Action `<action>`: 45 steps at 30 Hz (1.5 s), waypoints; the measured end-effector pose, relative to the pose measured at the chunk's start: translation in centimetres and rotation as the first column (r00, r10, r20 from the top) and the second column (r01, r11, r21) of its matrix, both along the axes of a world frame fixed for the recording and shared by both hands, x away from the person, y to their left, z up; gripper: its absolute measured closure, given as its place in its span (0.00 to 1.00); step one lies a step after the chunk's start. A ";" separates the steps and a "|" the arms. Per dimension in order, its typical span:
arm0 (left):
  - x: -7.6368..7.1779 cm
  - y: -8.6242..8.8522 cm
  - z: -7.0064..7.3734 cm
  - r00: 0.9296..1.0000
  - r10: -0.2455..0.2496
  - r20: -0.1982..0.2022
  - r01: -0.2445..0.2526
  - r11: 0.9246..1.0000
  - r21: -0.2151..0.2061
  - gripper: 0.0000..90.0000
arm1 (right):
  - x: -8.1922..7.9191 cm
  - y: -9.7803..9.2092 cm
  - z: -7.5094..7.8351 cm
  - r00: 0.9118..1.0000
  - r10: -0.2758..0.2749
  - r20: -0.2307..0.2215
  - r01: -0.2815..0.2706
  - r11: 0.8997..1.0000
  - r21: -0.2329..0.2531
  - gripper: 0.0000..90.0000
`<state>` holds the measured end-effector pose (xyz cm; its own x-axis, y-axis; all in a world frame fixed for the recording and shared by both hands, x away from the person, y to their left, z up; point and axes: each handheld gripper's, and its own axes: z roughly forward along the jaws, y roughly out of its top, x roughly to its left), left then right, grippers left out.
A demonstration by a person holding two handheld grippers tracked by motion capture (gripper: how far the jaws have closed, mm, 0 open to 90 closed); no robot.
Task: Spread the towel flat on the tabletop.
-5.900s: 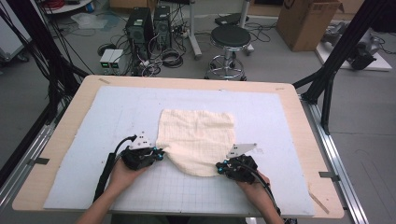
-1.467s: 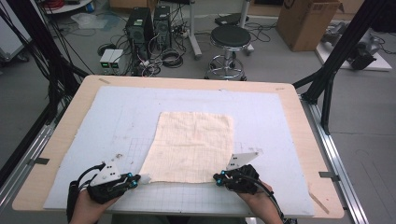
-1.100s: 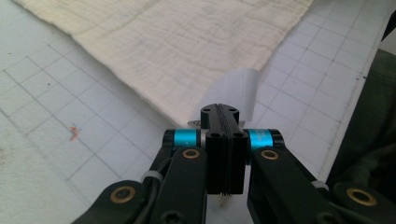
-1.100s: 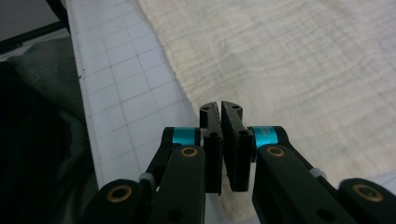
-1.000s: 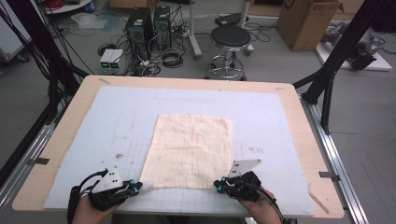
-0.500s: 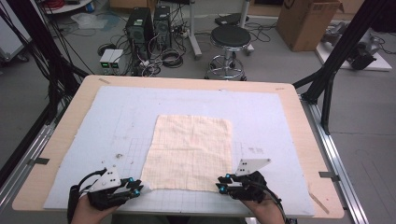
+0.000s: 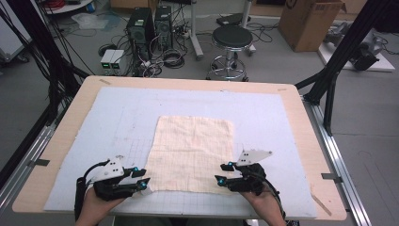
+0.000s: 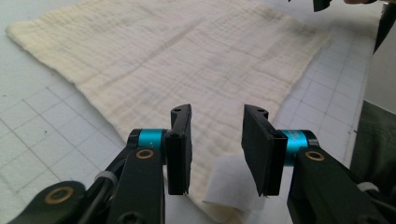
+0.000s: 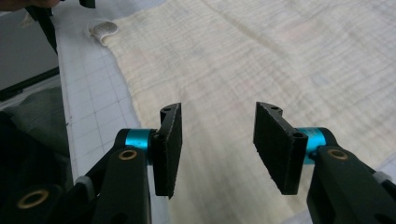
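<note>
— Grey workshop floor with computer towers [image 7: 150,26] and a black stool [image 7: 234,40] lies beyond the counter [image 7: 56,155], whose top carries a pale grid mat [image 7: 122,117]. What sits on it?

— One cream muslin cloth [image 7: 194,148], spread flat near the middle and reaching toward the person's edge. Its near left corner has a small white tag [image 8: 223,179] poking out.

— And the grippers?

— The left gripper [image 7: 141,181] hovers just at that near left corner, jaws released and parted with nothing between them. The right gripper [image 7: 222,175] sits at the near right corner, jaws likewise spread, the cloth edge lying below the gap.

— So what would the step seem to ask?

— Probably a pinch on both near corners. It would go best if each gripper dips low so one jaw slides under the hem, closes on fabric alone and not the mat, and both grip evenly so the cloth lifts without skewing.
</note>
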<state>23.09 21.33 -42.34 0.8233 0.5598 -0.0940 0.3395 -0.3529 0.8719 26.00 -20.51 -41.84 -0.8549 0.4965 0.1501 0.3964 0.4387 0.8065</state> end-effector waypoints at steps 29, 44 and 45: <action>3.3 0.0 1.6 0.996 0.072 0.051 -0.067 0.994 -0.088 0.49 | 3.0 -0.6 0.5 0.995 -0.087 0.040 0.086 0.995 0.045 0.36; 4.2 -0.8 1.7 0.995 0.083 0.062 -0.080 0.996 -0.050 0.46 | 4.2 0.2 0.6 0.995 -0.088 0.043 0.087 0.996 0.027 0.34; 4.3 -0.9 1.7 0.995 0.080 0.063 -0.078 0.996 -0.045 0.46 | 4.3 0.3 0.6 0.995 -0.091 0.037 0.090 0.996 0.029 0.34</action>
